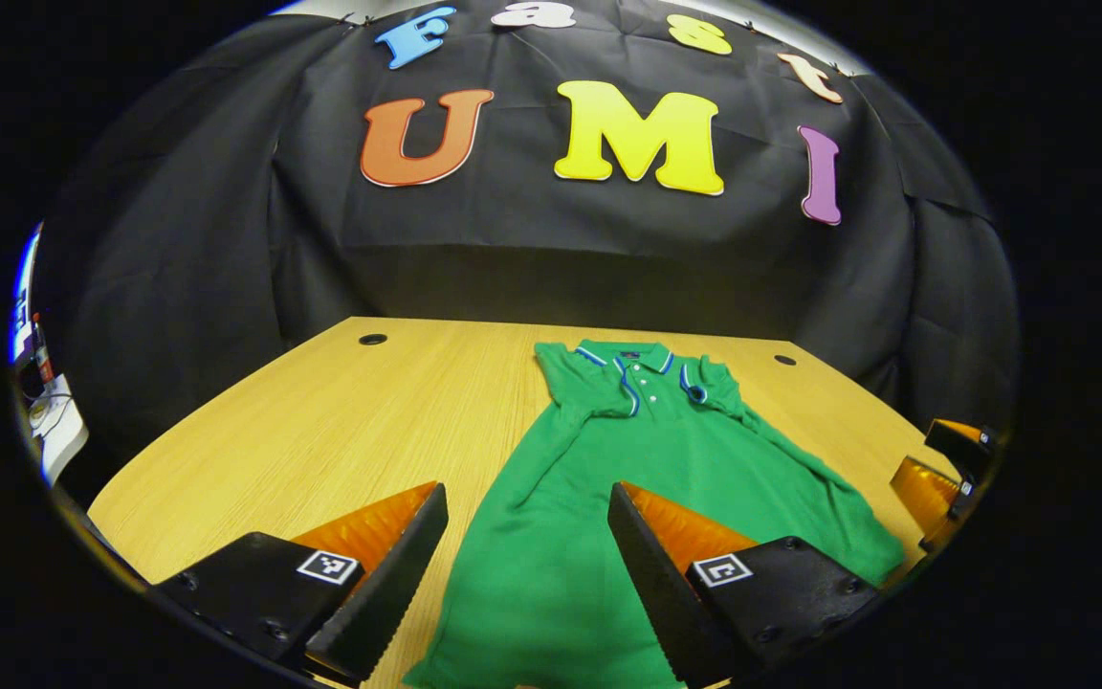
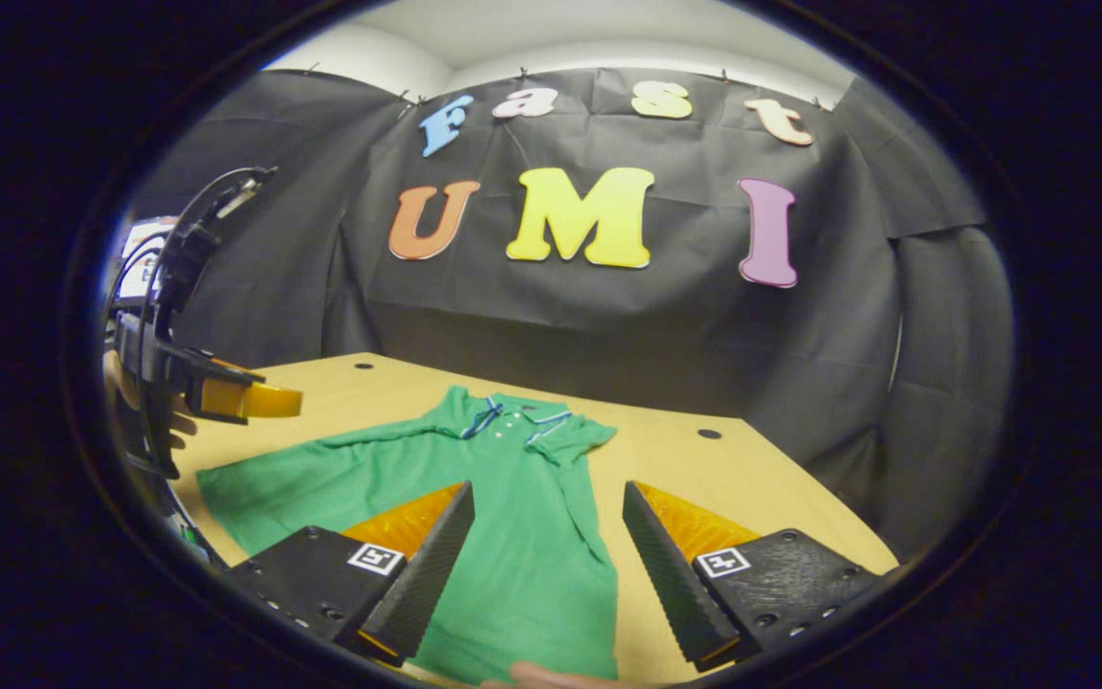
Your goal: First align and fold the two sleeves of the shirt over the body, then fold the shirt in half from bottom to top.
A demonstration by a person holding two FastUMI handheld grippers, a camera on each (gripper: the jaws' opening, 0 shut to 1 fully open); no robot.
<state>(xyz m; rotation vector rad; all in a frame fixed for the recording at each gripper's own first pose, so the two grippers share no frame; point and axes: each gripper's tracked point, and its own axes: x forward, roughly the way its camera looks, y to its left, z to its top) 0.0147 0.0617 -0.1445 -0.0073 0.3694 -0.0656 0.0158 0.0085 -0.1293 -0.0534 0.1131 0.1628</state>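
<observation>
Green polo shirt [image 1: 647, 478] flat on wooden bench [image 1: 321, 421], collar toward booth wall, both sleeves folded in over body. Left claw [image 1: 527, 574] spread wide, empty, above shirt's lower part. Right claw [image 2: 546, 565] likewise agape, holding nothing, over hem side.

Left gripper [image 1: 527, 574] and right gripper [image 2: 546, 565]: wedge-shaped serrated jaws, square coded markers, screwed housings; cables trail behind.
</observation>
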